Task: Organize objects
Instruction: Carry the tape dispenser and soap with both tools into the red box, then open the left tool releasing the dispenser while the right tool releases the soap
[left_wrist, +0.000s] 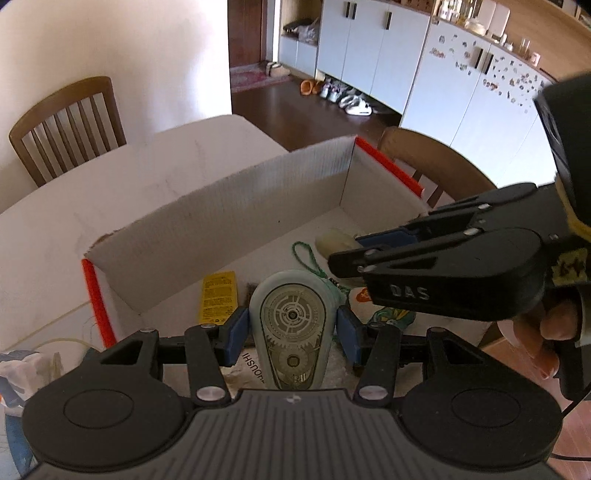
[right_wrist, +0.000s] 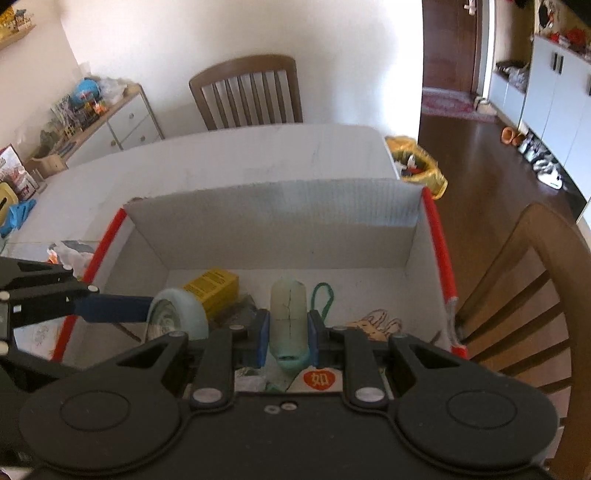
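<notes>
An open cardboard box (left_wrist: 236, 206) with red edge strips sits on the white table; it also shows in the right wrist view (right_wrist: 295, 221). My left gripper (left_wrist: 291, 332) is shut on a pale green correction tape dispenser (left_wrist: 291, 325) over the box; that dispenser also shows in the right wrist view (right_wrist: 177, 314). My right gripper (right_wrist: 288, 332) is shut on a pale cracked tube with a green end (right_wrist: 288, 314), held above the box floor. The tube's tip shows in the left wrist view (left_wrist: 338, 240). A yellow packet (right_wrist: 212, 288) and a green cord (right_wrist: 323, 299) lie inside.
Wooden chairs stand behind the table (right_wrist: 247, 92) and at the right (right_wrist: 524, 280). A printed card with a cartoon rabbit (right_wrist: 373, 321) lies in the box. A plastic bag (right_wrist: 70, 251) lies left of the box. A yellow bag (right_wrist: 417, 162) sits on the floor.
</notes>
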